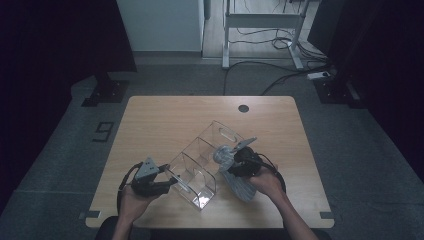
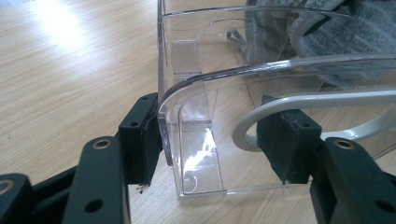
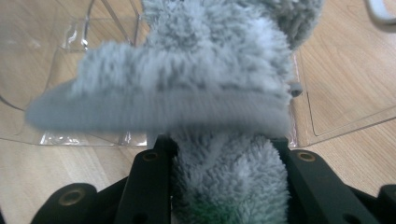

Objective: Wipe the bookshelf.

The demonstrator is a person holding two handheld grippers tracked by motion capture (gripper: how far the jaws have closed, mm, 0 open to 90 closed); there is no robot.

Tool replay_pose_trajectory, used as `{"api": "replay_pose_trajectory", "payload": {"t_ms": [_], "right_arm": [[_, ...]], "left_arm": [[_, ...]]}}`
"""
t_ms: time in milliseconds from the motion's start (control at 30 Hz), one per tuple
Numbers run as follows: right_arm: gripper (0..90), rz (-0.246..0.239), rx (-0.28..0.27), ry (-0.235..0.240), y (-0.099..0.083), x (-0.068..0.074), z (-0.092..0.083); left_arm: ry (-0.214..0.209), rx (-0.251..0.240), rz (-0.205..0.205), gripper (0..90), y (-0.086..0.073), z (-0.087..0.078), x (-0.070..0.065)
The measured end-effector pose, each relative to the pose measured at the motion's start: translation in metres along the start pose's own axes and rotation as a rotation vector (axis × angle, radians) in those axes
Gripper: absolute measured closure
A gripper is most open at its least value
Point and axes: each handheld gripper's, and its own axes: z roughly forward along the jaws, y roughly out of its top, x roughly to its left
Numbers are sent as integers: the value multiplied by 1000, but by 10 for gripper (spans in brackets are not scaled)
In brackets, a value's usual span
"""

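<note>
Plainly, no writing is showing on the fluffy grey slipper (image 3: 187,93). Right gripper (image 3: 226,163) is clamping it; left gripper (image 2: 212,140) is pinching the clear organizer (image 2: 196,107) wall.

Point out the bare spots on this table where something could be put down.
The far strip of the table, between the clear divided organizer and the round hole, is bare, and so are the left edge and the right edge. The near middle is crowded: the left gripper grips the organizer's end wall, and the right gripper holds a fluffy grey slipper beside it.

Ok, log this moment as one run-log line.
left gripper: clamps clear organizer end wall | right gripper: holds grey fuzzy sock over organizer
</note>
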Motion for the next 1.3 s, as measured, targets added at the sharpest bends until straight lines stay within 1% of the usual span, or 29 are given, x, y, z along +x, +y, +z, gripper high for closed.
{"api": "replay_pose_trajectory", "payload": {"t_ms": [200,400,433,567,667,800,933,1067,1200,1300], "right_arm": [[644,16,8,4,-5,-2,8],[644,10,27,-8,-10,-3,18],[644,19,32,-7,-11,-3,21],[643,24,47,-6,-16,-6,30],[643,38,51,0,-19,-8,36],[643,43,52,2,-22,-9,40],[641,34,58,-3,-22,-8,38],[643,23,58,-13,-23,-6,33],[648,28,35,-5,-25,-7,21],[650,27,15,-2,-25,-8,9]], "left_arm": [[2,0,-2,413,0,1,0],[6,-1,-5,413,1,2,0],[5,-1,-5,413,1,2,0],[9,-3,-7,413,1,3,0],[10,-3,-9,413,2,4,0],[12,-3,-7,413,2,4,-1],[15,-4,-4,412,2,4,-1],[20,-4,0,410,2,4,-2],[19,-1,5,395,3,5,-2],[22,3,11,383,3,4,-3]]}}
